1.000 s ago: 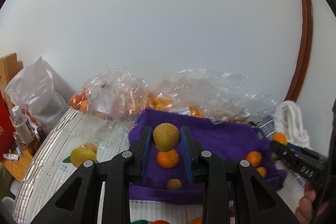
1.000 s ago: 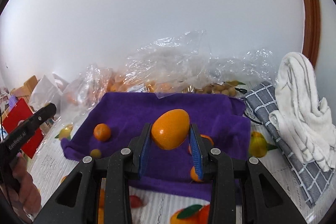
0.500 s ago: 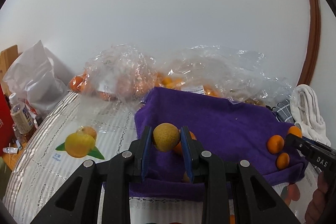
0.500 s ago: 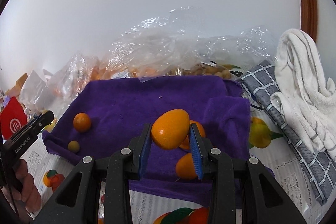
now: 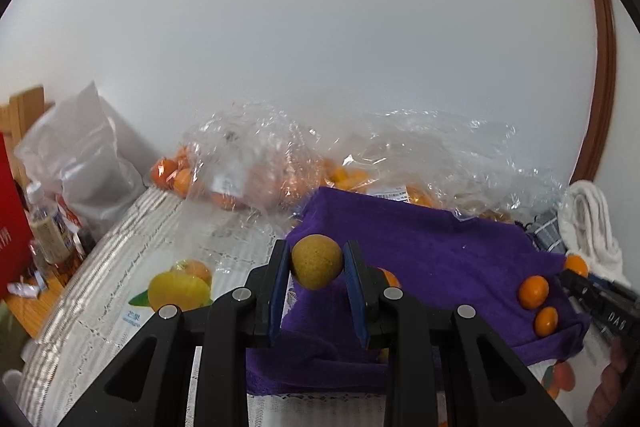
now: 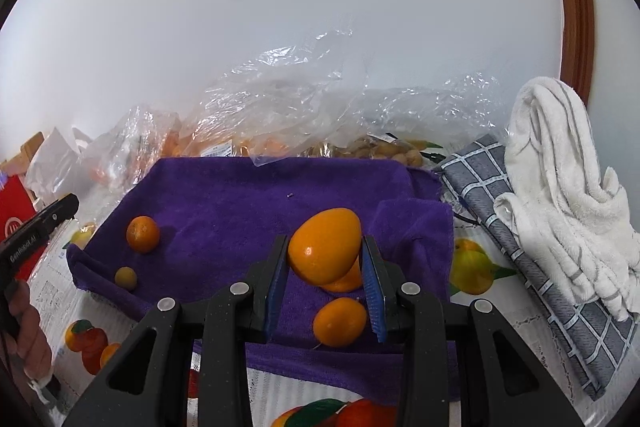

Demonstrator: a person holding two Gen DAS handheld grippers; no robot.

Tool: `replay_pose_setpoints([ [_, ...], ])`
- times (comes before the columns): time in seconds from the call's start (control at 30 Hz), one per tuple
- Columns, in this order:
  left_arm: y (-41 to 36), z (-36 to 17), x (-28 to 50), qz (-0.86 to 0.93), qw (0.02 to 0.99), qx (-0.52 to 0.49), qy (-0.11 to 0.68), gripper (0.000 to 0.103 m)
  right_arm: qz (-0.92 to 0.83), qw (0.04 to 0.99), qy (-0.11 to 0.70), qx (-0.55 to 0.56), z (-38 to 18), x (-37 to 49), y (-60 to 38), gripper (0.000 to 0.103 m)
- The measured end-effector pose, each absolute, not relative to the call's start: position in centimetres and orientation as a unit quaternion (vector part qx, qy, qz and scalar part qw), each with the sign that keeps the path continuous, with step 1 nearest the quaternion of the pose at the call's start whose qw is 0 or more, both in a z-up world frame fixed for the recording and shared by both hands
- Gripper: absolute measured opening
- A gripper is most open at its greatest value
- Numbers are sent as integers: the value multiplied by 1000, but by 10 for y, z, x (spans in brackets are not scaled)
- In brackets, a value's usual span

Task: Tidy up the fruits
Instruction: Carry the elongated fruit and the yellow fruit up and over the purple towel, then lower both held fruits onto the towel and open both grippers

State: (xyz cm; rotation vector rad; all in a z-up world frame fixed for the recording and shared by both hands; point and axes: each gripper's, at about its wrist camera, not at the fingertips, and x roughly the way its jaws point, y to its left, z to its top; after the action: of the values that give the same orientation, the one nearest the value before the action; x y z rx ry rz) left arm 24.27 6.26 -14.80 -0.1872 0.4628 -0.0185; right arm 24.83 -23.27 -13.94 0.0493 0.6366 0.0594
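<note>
My left gripper (image 5: 316,263) is shut on a small round brownish-yellow fruit (image 5: 316,261), held above the left end of the purple towel (image 5: 440,259). My right gripper (image 6: 325,251) is shut on an oval orange kumquat (image 6: 324,245) over the towel's right part (image 6: 240,207). Under it lie two more kumquats, one (image 6: 340,321) near the towel's front. A round tangerine (image 6: 143,233) and a small brown fruit (image 6: 126,277) rest at the towel's left. In the left wrist view two kumquats (image 5: 534,291) lie at the right end, beside the other gripper's black tip (image 5: 600,301).
Clear plastic bags of oranges (image 5: 256,175) and brown fruits (image 6: 384,149) line the wall behind the towel. A white towel (image 6: 560,187) lies on a grey checked cloth (image 6: 520,243) at right. Bottles (image 5: 46,227) and a red box (image 5: 12,219) stand at left. The tablecloth (image 5: 140,267) bears printed fruit.
Both grippers have sunk toward the purple towel with their fruits still held. The left wrist view has shifted so the towel sits further right.
</note>
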Motion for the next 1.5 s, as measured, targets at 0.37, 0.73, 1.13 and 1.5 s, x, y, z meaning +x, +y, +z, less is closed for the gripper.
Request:
replay_pose_setpoints([
  [0.37,41,-161,251,-25,963,-66,259,26,56,933,355,-30,-163,253,-199,35],
  [0.73,25,-170,255,-52,953,-47,294,26,59,923,380,-19,-173,259,-200,35],
  [1.13,28,-176,262,-47,945,-53,319,26,59,918,392,-20,-180,260,-197,35],
  [1.5,25,-178,266,-47,942,-46,330,26,61,918,393,-9,-180,259,-200,37],
])
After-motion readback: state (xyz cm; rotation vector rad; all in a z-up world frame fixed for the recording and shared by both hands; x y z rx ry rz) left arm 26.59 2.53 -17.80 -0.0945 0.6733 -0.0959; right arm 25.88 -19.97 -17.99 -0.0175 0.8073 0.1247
